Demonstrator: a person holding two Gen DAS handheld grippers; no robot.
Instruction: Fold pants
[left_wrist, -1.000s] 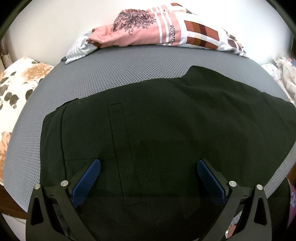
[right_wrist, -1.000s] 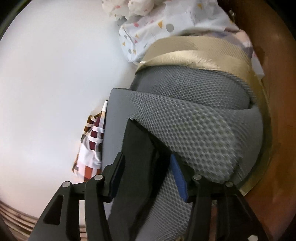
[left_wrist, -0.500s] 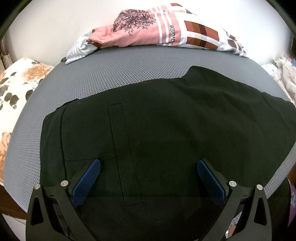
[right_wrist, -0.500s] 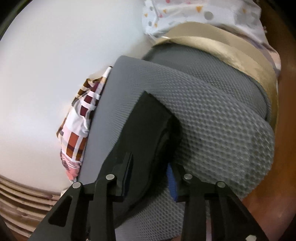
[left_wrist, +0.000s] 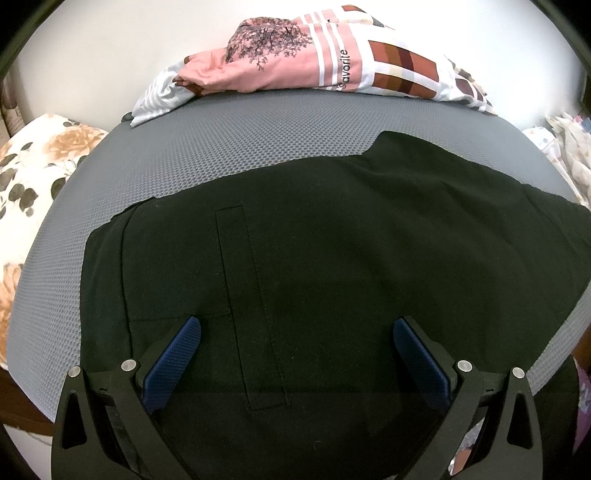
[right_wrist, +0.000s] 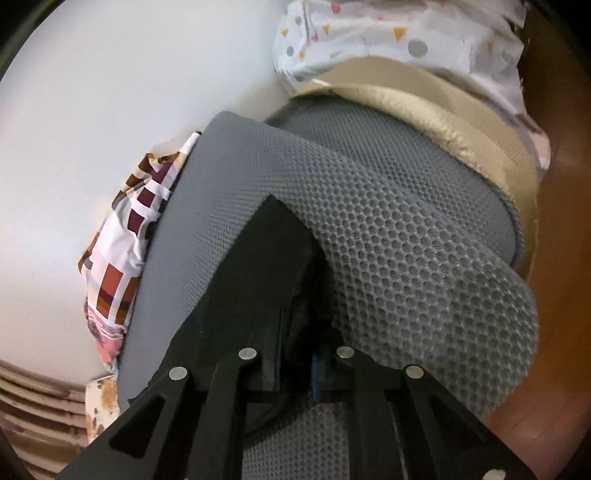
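**Ana:** Between the earlier frames and this one, the right wrist view changes most: the right tool (right_wrist: 295, 363) has just been closing, its jaws drawing together with the dark cloth between them, and the frame has rolled and lifted a little. What about the left view?

**Ben:** Nothing shifts there. The left tool (left_wrist: 295, 350) hangs released, its blue pads (left_wrist: 173, 363) spread wide at the lower corners of the frame, over the black pants (left_wrist: 332, 258) but gripping nothing. The pants lie flat on the grey mesh mattress (left_wrist: 240, 140), filling the middle and lower frame, long axis running left to right. A pink patterned cloth (left_wrist: 314, 62) is bunched along the top edge, well apart from them.

**Ana:** In the right view, the right tool is clenched on the pants' end (right_wrist: 266, 266) at the lower middle of the frame. That end rises from the mattress (right_wrist: 424, 258) toward the jaws; a beige cushion (right_wrist: 443, 107) sits at the upper right.

**Ben:** So the held end lies at the right side, and I judge the fold must carry it along that long axis toward the left, where the left tool waits over the other end.
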